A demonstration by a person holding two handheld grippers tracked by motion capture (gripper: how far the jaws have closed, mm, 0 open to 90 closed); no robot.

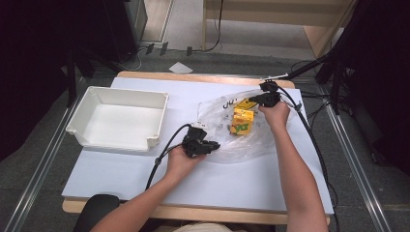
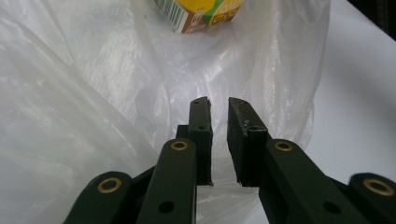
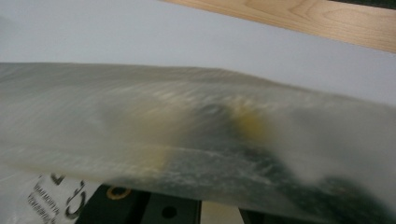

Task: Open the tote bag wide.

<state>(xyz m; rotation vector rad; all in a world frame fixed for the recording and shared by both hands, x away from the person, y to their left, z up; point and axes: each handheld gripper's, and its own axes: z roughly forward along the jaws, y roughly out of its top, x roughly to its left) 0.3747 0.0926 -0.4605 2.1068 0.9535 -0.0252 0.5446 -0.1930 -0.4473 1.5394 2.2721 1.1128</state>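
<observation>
bag held at two ends, carton still inside

the yellow carton (image 1: 242, 121) lies inside the clear plastic bag (image 1: 227, 140), right of the table's middle, about at 2 o'clock from the left gripper and at 7 o'clock from the right one. in the left gripper view the carton (image 2: 198, 14) sits at 12 o'clock beyond the jaws, behind a layer of film.

the left gripper (image 1: 212, 145) rests at the bag's near edge; its jaws stand slightly parted, with a narrow gap between the pads, and nothing looks clamped there, though bag film (image 2: 93, 93) lies all around the tips. the right gripper (image 1: 251, 100) is at the bag's far edge; its jaws are pressed together, and stretched film (image 3: 187, 121) draped over them suggests they pinch the bag.

judged from this, the step in hand is opening or lifting the bag to free the carton. the next move likely calls for a firm left-side hold on one layer only, so the mouth spreads rather than bunches.

the white bin (image 1: 118, 118) stands empty at 9 o'clock from the bag, on the white table (image 1: 217, 188).
</observation>
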